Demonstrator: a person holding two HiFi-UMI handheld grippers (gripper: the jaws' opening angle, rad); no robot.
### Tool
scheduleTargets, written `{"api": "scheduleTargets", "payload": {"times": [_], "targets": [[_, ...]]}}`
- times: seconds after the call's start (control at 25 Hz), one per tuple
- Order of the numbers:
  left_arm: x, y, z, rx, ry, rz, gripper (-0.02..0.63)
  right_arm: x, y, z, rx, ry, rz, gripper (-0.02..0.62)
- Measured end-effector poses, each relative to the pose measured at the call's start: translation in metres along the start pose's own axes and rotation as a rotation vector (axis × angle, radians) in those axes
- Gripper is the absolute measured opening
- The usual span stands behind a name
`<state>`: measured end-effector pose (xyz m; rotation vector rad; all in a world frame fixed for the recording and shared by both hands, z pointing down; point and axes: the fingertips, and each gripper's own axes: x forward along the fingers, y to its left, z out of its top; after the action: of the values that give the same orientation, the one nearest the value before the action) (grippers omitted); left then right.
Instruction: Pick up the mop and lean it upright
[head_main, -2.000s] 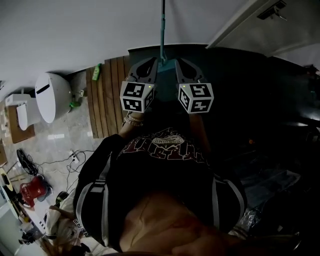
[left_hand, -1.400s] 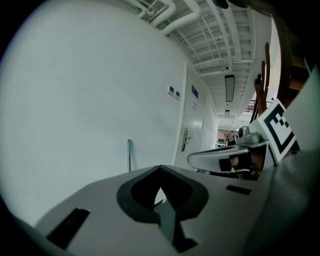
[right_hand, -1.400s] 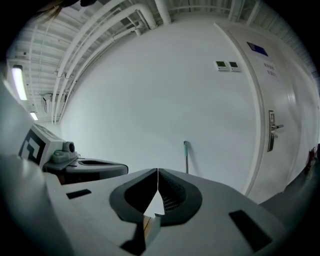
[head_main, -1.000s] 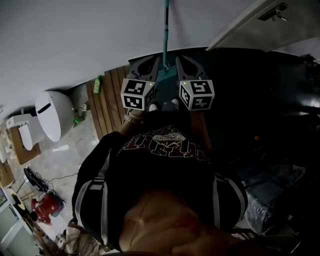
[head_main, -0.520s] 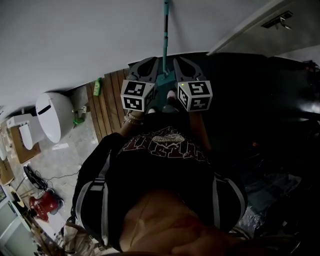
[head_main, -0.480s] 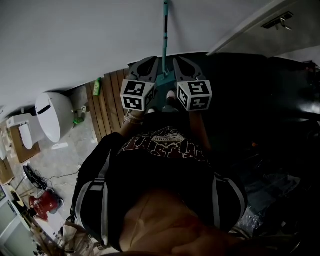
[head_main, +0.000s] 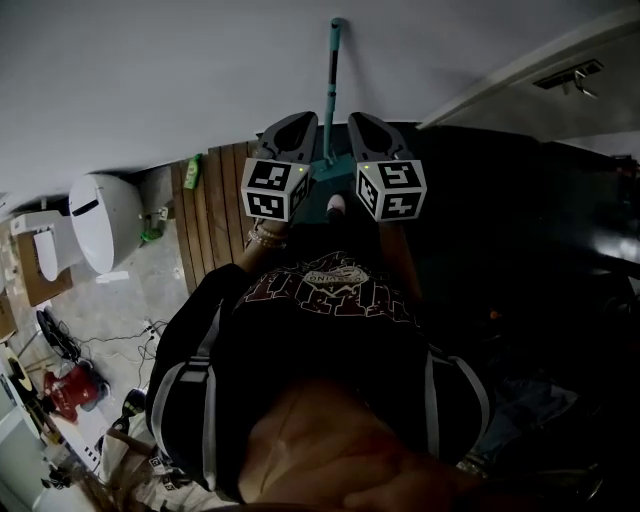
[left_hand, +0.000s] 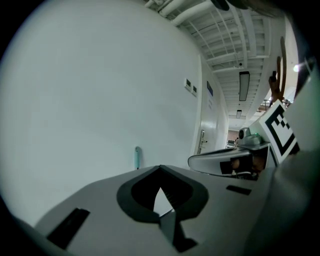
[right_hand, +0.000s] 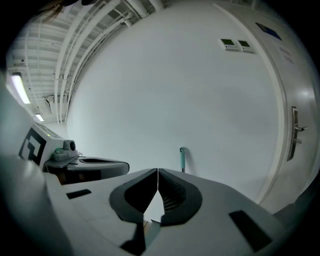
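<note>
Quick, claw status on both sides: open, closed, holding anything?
Left claw: closed, nothing in it.
Right claw: closed, nothing in it; the mop handle stands ahead by the wall, not gripped.

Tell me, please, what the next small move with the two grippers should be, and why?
Probably draw both grippers straight back from the mop. Its teal handle stands upright against the wall, and the left gripper and right gripper flank it with jaws together and nothing between them, so the lean looks done; a slow retreat avoids knocking it.
</note>
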<state>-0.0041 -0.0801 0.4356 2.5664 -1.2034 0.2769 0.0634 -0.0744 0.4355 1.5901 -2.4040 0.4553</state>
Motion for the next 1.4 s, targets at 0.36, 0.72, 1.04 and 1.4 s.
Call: {"api": "scheduleTargets", "payload": {"times": [0.36, 0.72, 1.04, 1.4], "targets": [[0.033, 0.009, 0.007, -0.042, -0.017, 0.115, 0.040, 0.031, -0.032, 0.011, -0.045, 0.019, 0.098, 0.018], [0.042, 0.021, 0.005, -0.055, -0.020, 0.196, 0.040, 0.051, -0.046, 0.011, -0.066, 0.036, 0.159, 0.020], [0.052, 0.037, 0.013, -0.046, -0.017, 0.167, 0.040, 0.071, -0.049, 0.017, -0.060, 0.036, 0.125, 0.020], [0.082, 0.060, 0.024, -0.028, -0.003, 0.092, 0.040, 0.106, -0.060, 0.024, -0.051, 0.052, 0.062, 0.019]]}}
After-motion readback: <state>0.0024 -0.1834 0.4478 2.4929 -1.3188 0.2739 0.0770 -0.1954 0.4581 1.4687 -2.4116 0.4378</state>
